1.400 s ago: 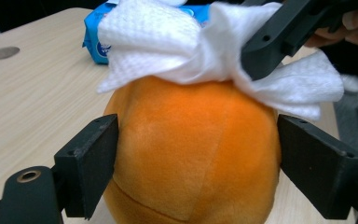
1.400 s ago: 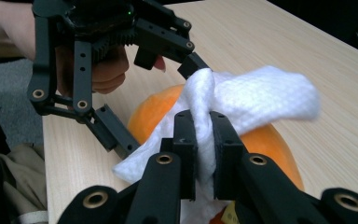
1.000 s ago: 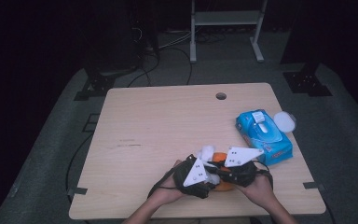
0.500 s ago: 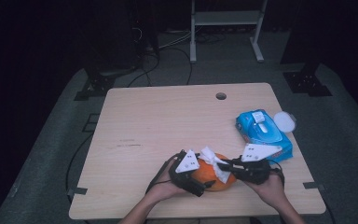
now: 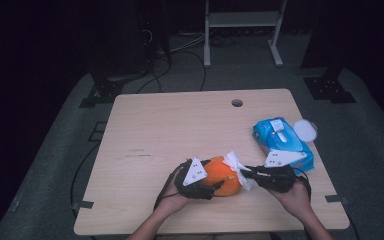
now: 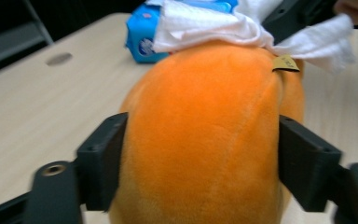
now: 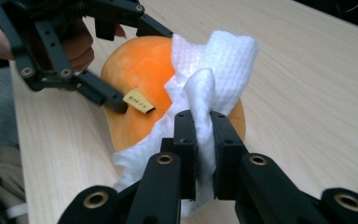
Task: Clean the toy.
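An orange plush toy (image 5: pixel 224 176) rests on the table near the front edge. My left gripper (image 5: pixel 211 181) grips it from the left. In the left gripper view the two pads (image 6: pixel 103 161) press into the plush (image 6: pixel 205 140) on either side, and the jaws have just been closing on it. My right gripper (image 5: pixel 245 173) comes in from the right, shut on a white wipe (image 7: pixel 214 60). The wipe (image 5: pixel 237 164) is draped over the plush's upper right side, beside a small gold tag (image 7: pixel 137 101).
A blue pack of wipes (image 5: pixel 282 142) lies at the right of the wooden table (image 5: pixel 180 130), with a round white lid (image 5: pixel 306 130) beside it at the table's edge. A cable hole (image 5: pixel 237 103) sits near the far edge. Black cables trail from both grippers.
The two hands have drawn apart: the right gripper moved right with the wipe, the left shifted slightly left. More of the orange plush shows between them now.
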Demonstrator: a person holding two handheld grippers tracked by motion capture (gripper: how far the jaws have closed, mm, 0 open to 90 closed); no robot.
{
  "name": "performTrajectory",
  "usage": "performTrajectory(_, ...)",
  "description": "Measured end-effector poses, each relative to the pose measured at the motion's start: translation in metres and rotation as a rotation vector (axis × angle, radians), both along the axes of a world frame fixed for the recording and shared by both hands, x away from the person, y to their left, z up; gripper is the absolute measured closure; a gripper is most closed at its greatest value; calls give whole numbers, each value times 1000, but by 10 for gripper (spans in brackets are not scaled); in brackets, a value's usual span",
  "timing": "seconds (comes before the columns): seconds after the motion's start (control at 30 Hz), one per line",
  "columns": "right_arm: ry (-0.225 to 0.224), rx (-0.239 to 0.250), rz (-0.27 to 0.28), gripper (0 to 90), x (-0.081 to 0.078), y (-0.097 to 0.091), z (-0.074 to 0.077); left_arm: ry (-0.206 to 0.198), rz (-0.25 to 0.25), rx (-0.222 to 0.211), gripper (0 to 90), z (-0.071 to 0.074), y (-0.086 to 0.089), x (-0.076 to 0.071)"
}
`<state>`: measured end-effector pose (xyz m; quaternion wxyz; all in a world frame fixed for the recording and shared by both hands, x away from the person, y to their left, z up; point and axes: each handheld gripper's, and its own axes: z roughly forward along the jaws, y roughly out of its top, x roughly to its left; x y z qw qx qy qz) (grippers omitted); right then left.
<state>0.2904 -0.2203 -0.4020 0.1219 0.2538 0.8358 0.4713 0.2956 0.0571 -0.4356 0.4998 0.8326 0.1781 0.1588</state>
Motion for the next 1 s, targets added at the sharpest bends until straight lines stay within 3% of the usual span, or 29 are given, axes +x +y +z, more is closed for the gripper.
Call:
performTrajectory(0.07,-3,-3,5,818,-1,2,0,55,-34,-30,129,3,5,2)
performTrajectory(0.13,-6,9,18,818,-4,6,2,95,-43,-51,153,6,8,4)
performTrajectory(0.3,-49,-4,70,817,-11,26,6,66,-88,36,170,8,5,-3)
performTrajectory(0.4,-66,-17,51,818,-7,25,7,95,-113,9,206,9,14,2)
performTrajectory(0.47,-46,-5,20,818,-3,16,4,111,-100,-35,212,10,18,5)
performTrajectory(0.53,-29,8,3,818,-2,9,2,118,-40,-55,125,11,16,9)
performTrajectory(0.57,-28,11,5,818,-2,8,2,129,-17,-64,84,10,15,11)
performTrajectory(0.63,-23,19,30,818,-6,12,2,162,-16,-76,63,7,12,13)
performTrajectory(0.67,-35,7,51,817,-10,19,2,164,-43,-66,116,4,10,11)
performTrajectory(0.73,-38,1,64,817,-11,22,3,150,-49,-62,176,2,9,9)
performTrajectory(0.83,-36,-2,71,817,-9,22,4,116,-75,-18,214,4,11,5)
performTrajectory(0.93,-30,-1,39,818,-5,13,2,107,-97,-9,222,2,12,5)
performTrajectory(1.0,-20,-26,-2,818,0,3,-4,121,-96,-15,190,3,13,6)
